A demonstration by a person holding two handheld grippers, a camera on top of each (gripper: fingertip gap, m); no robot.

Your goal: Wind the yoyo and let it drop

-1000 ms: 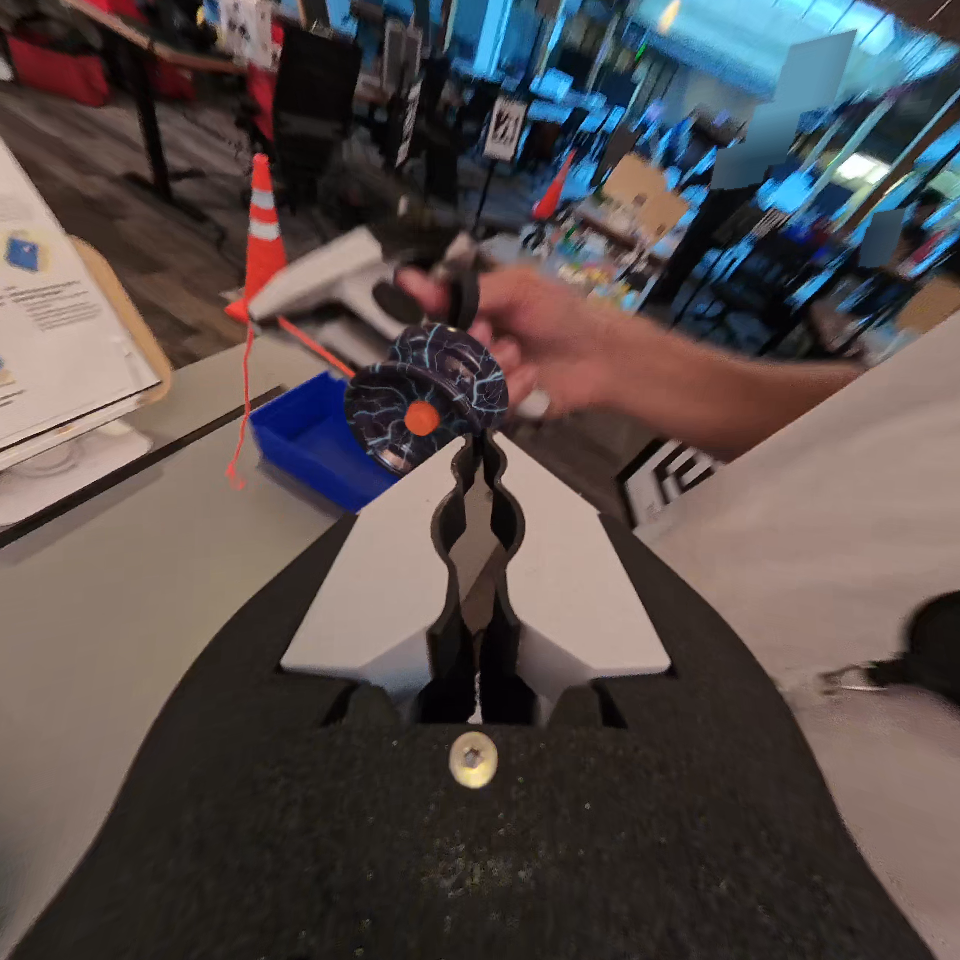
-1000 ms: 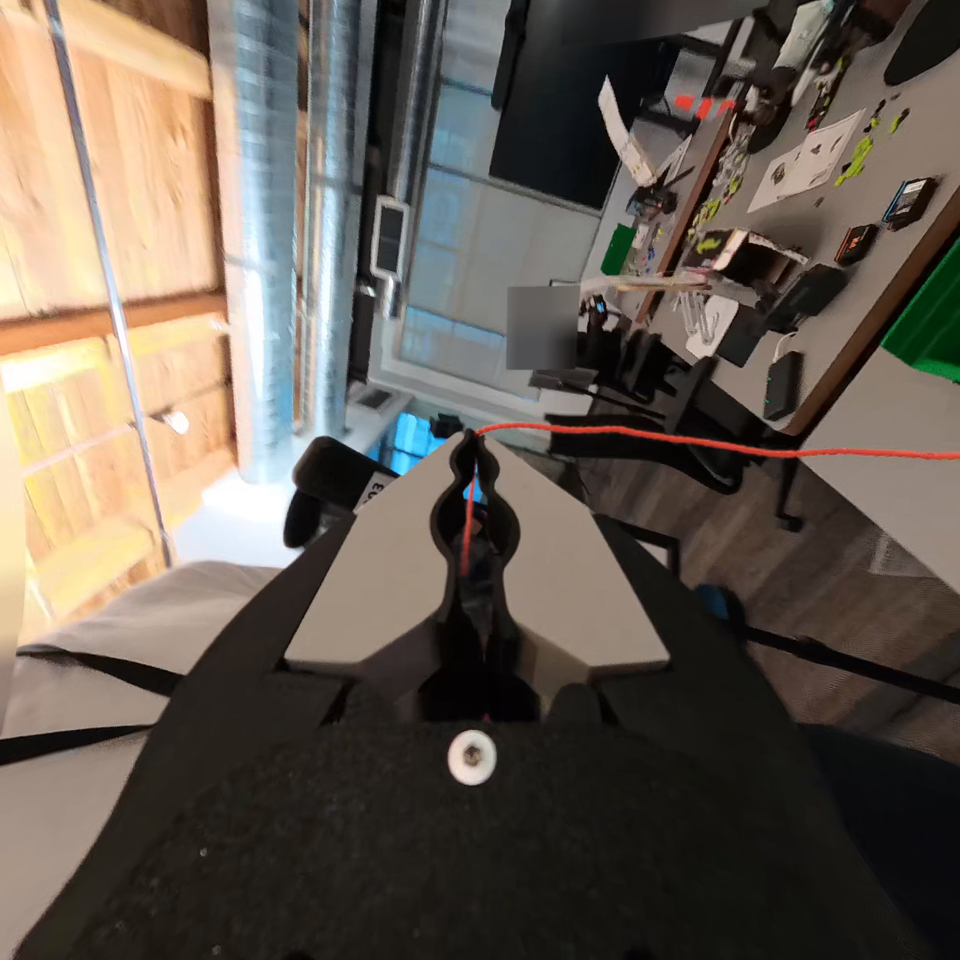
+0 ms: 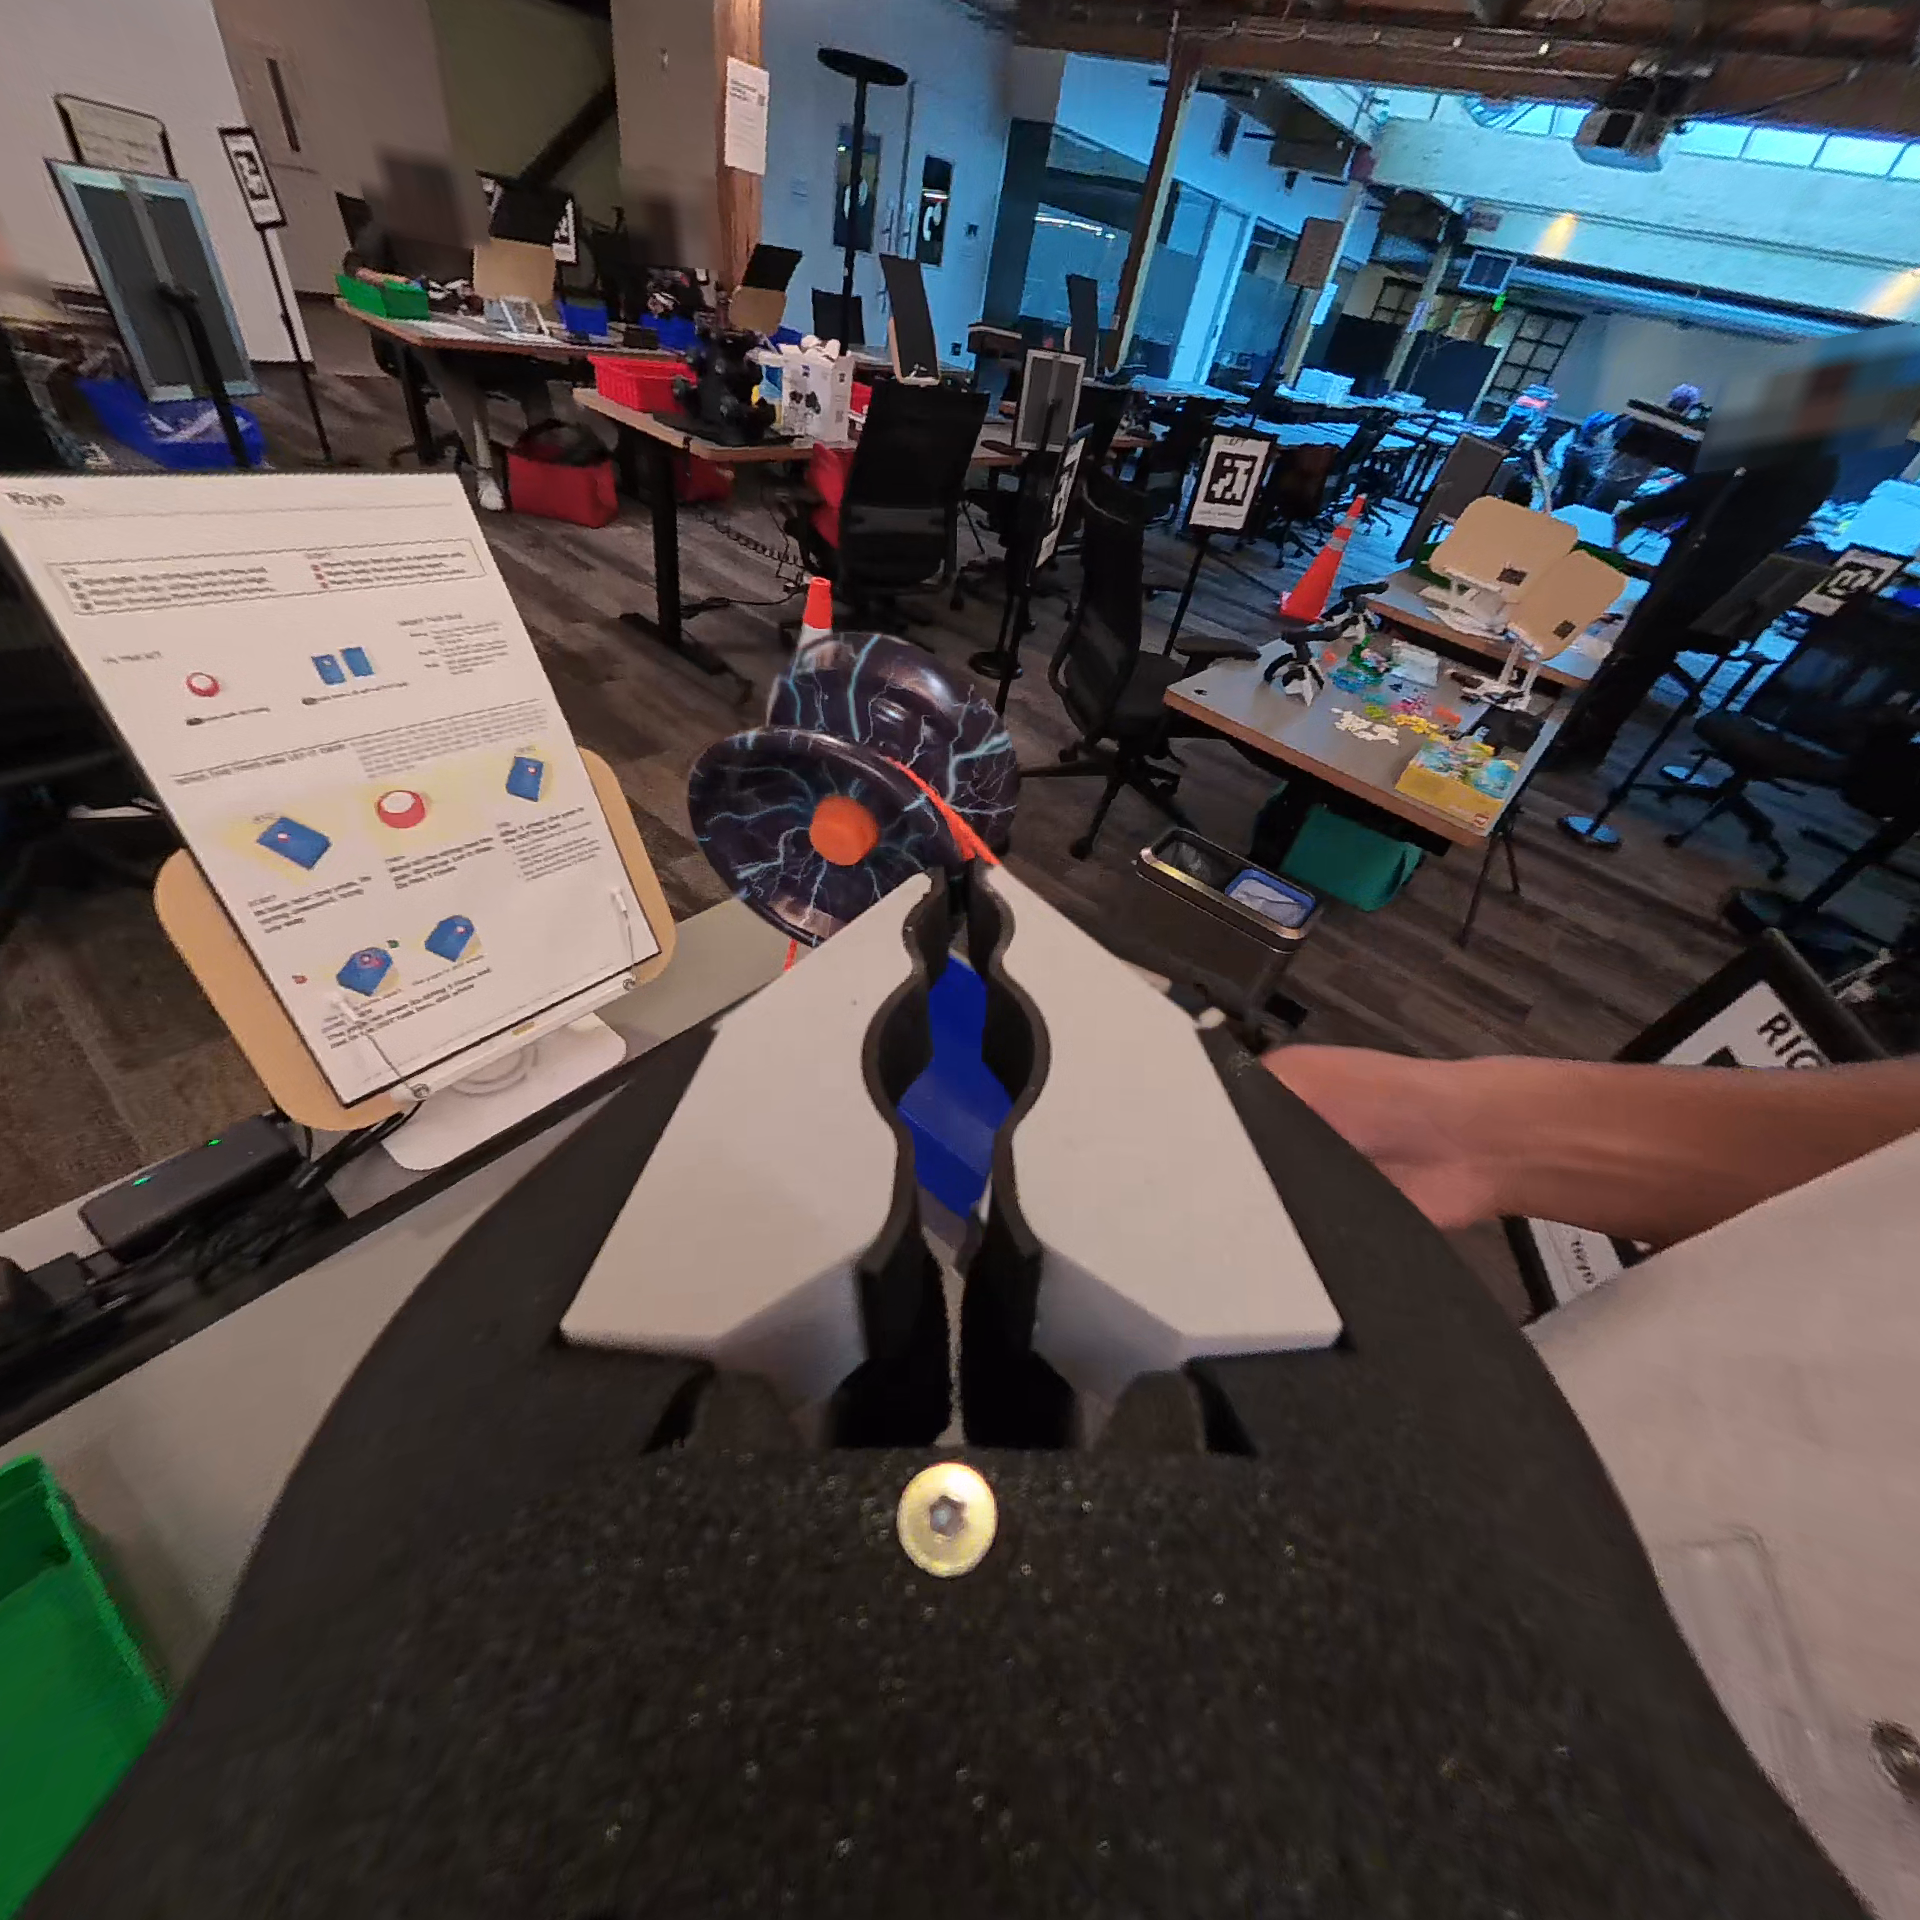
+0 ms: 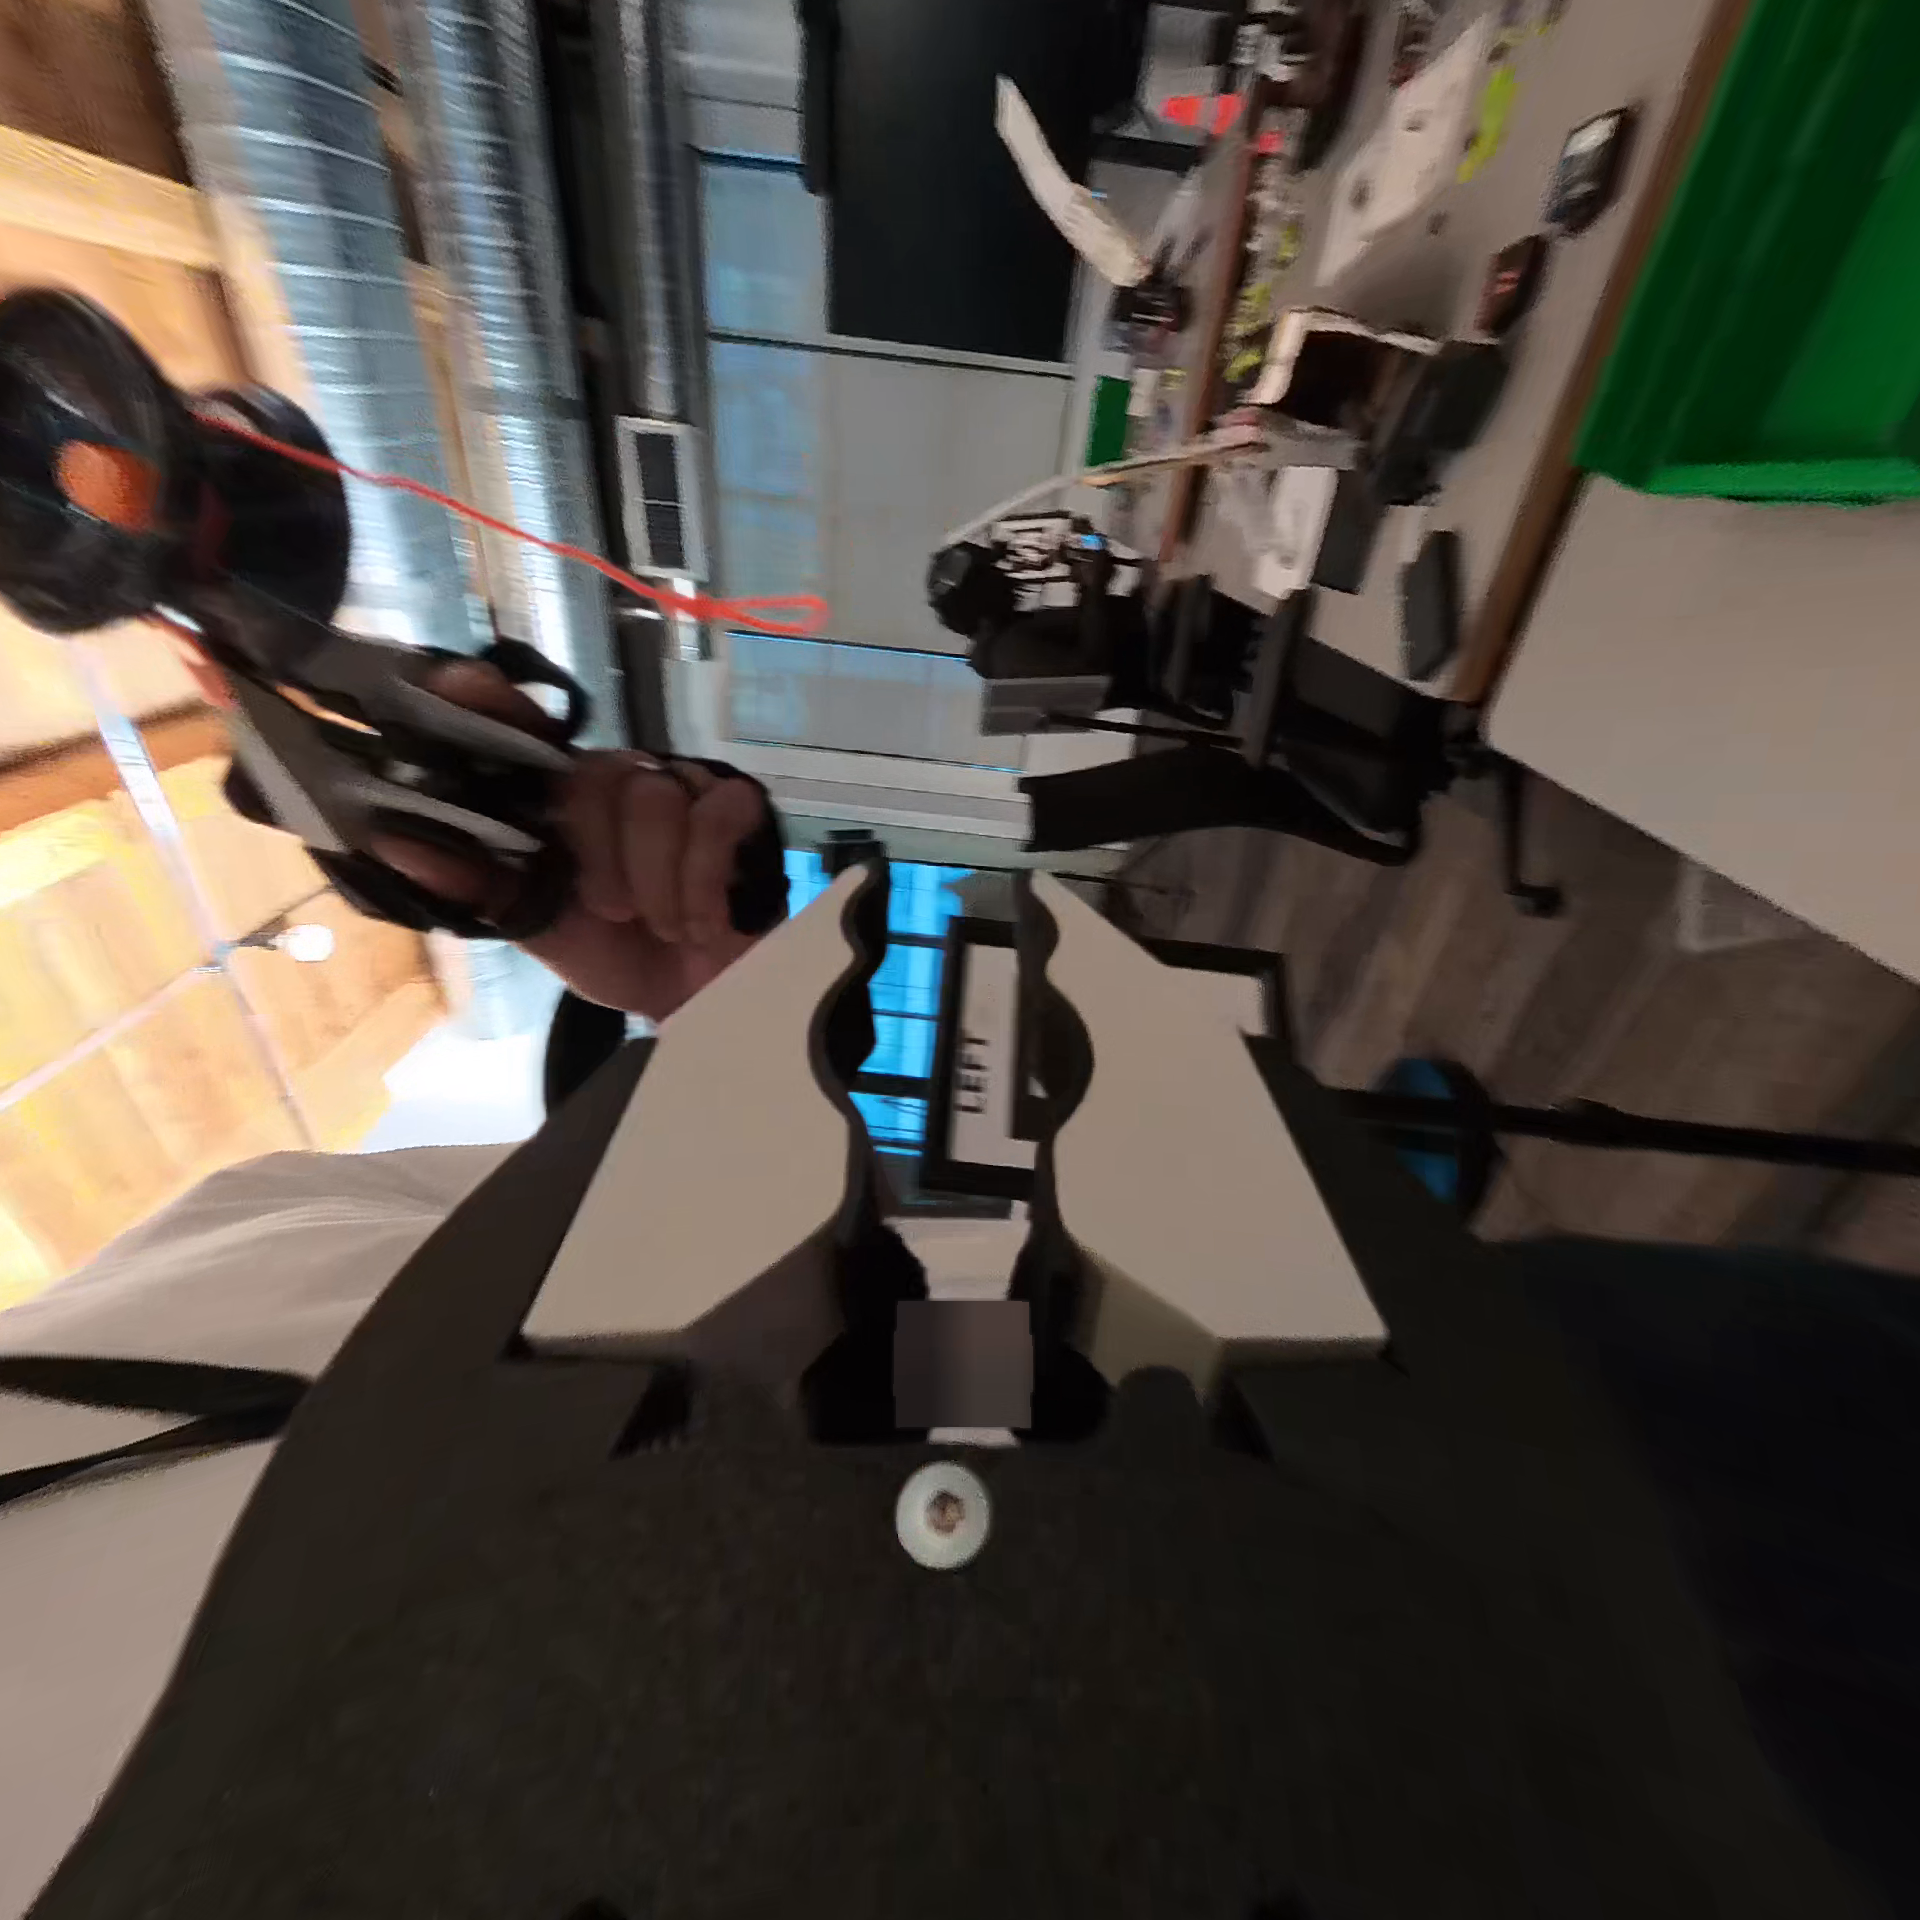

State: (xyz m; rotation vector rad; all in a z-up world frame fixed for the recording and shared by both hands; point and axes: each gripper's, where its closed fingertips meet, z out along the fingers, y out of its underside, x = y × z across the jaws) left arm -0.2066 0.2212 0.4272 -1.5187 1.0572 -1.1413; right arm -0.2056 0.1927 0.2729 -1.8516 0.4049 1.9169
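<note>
released by the right gripper (image 4: pixel 948 883), string (image 4: pixel 582 556) dangles from yoyo (image 3: pixel 852 779).

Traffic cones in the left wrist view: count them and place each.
2. One cone stands far off, right of centre; the other cone pokes up just behind the yoyo, mostly hidden. Furniture may hide more.

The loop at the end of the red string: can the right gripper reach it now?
Probably yes. The right gripper is open and empty, and the loop hangs free in the air past its tips, away from the yoyo that the left gripper holds. Nothing lies between.
</note>
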